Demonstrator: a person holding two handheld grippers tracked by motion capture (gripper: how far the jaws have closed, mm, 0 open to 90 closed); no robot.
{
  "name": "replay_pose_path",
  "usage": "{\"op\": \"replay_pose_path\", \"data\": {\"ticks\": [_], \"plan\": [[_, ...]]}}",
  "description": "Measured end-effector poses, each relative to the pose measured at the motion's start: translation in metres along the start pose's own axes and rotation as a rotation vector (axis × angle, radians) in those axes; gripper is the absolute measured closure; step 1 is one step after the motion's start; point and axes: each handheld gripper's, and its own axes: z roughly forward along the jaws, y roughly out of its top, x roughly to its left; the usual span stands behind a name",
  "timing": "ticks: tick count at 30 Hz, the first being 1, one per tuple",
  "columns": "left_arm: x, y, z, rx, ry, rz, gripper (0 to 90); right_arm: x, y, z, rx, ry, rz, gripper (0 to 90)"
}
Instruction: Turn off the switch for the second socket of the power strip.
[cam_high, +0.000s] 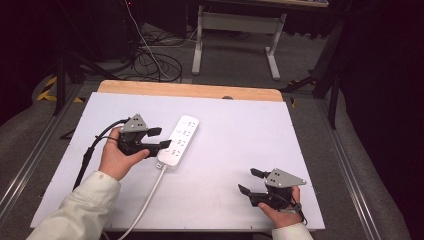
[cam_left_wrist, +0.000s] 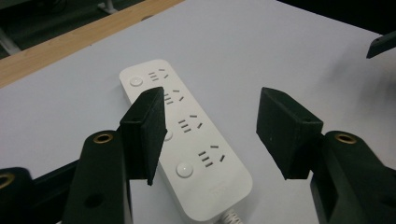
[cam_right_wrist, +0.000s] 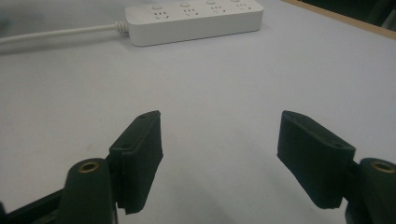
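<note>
White plastic power strip (cam_high: 180, 141), long and rectangular with rounded corners, four socket groups each paired with a round button: lies flat on the white tabletop (cam_high: 235, 135), left of centre, set at a slant with its far end toward the wooden edge strip (cam_high: 190, 90) at the back of the table. White round cord (cam_high: 145, 204): leaves the strip's near end and runs toward the table's front edge. Left gripper (cam_high: 159, 138), black, two-jawed, with grey three-cornered plate on top: held in the person's left hand (cam_high: 117, 157), jaws spread wide apart, nothing between them, tips just beside the strip's near left side; in the left gripper view the strip lies beneath and between the parted jaws. Right gripper (cam_high: 250, 181), same make: held in the right hand (cam_high: 280, 210) near the front right corner, jaws likewise spread and empty, well apart from the strip. Cream sleeve (cam_high: 80, 207): covers the left forearm. Grey floor with tangled dark cables (cam_high: 155, 62) and a white table frame (cam_high: 235, 30) beyond.
</note>
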Motion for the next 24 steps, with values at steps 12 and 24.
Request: {"op": "replay_pose_path", "data": {"ticks": [12, 24], "plan": [[0.016, -0.006, 0.03, -0.023, 0.007, -0.04, 61.1, 0.0, 0.0, 0.0, 0.004, 0.006, 0.003, 31.7], [0.023, -0.012, 0.048, -0.005, 0.006, -0.104, 89.0, -0.001, -0.001, 0.001, 0.004, 0.015, 0.001, 31.9]]}}
